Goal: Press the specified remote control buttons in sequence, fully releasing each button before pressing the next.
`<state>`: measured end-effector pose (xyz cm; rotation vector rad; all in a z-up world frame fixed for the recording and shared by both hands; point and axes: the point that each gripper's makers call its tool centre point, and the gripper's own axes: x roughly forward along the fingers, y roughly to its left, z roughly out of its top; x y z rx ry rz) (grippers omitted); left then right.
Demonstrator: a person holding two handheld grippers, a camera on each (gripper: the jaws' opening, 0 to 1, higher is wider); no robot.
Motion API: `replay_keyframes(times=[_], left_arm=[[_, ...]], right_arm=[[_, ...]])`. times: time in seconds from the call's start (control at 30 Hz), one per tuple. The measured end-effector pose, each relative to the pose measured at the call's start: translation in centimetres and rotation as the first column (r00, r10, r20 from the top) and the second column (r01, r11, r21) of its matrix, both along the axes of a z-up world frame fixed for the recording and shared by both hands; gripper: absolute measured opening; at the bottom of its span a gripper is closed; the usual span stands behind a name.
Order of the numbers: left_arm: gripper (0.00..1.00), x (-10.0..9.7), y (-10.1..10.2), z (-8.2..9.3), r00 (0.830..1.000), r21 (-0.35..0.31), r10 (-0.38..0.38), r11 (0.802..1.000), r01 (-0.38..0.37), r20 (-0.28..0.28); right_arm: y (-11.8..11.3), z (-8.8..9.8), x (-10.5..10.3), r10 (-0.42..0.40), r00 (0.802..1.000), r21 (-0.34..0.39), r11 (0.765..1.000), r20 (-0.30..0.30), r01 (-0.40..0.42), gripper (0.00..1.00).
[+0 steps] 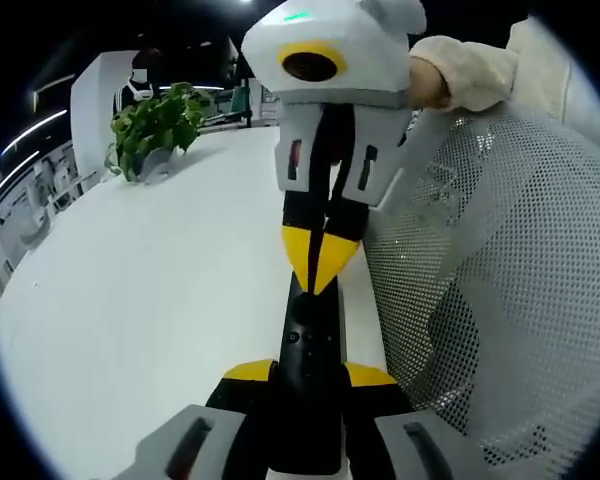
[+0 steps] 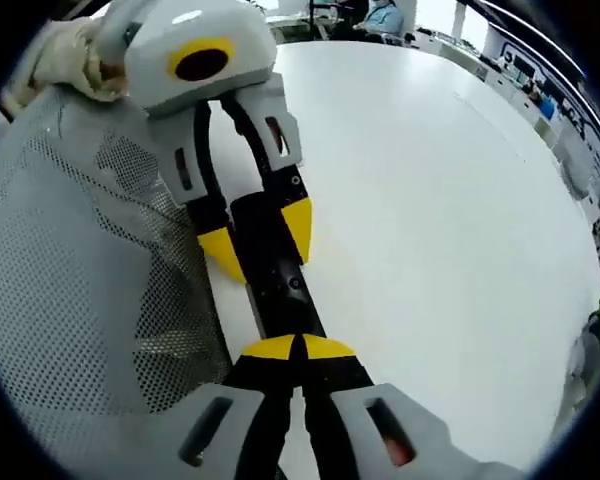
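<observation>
1. While I hold the black remote [image 1: 308, 375] over the near edge of the white table [image 1: 150, 300], my left gripper [image 1: 308, 375] has its yellow-tipped jaws set on either side of the remote's body, clamping it.
2. My right gripper [image 2: 298, 348] has its two yellow tips brought together to a point, and that point rests on the top face of the remote [image 2: 278, 270].
3. From the left gripper view, the right gripper [image 1: 322, 258] comes in from the far side, tips down on the remote's far end.
4. A grey mesh chair back [image 1: 500, 270] stands just right of the remote, close against the table edge, and crowds that side.
5. My hand [image 1: 450, 75] in a pale sleeve grips the right tool above the mesh.
6. A leafy potted plant [image 1: 158, 125] sits far left on the table, well apart from the remote.
</observation>
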<state>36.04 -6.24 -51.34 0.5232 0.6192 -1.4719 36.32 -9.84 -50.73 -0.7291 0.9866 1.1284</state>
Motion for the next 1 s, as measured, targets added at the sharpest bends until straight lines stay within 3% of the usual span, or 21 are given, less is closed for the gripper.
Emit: replay_keyframes(times=[0.17,0.3,0.43,0.6,0.8,1.0], left_arm=[[0.25,0.0,0.0,0.0,1.0,-0.001,0.0,1.0,0.0,-0.001],[0.25,0.1,0.0,0.0,1.0,-0.003,0.0,1.0,0.0,-0.002],[0.25,0.1,0.0,0.0,1.0,-0.003,-0.001,1.0,0.001,-0.001],[0.25,0.0,0.0,0.0,1.0,-0.006,0.002,1.0,-0.002,-0.003],[0.25,0.0,0.0,0.0,1.0,-0.008,0.003,1.0,-0.003,-0.004],[0.25,0.0,0.0,0.0,1.0,-0.01,0.004,1.0,-0.004,-0.005]], right_arm=[[0.6,0.4,0.5,0.005,1.0,0.03,1.0,0.027,-0.006,0.0],[1.3,0.6,0.4,-0.005,1.0,0.068,0.998,0.007,0.004,0.0],[0.9,0.0,-0.2,0.06,0.998,0.005,0.998,0.023,-0.06,0.0],[0.9,-0.1,-0.1,0.021,1.0,0.024,0.999,0.02,-0.022,0.0],[1.1,-0.2,-0.2,0.049,0.998,-0.002,0.999,0.049,-0.049,0.0],[1.1,-0.2,0.0,0.017,1.0,-0.035,0.999,0.005,-0.017,0.0]])
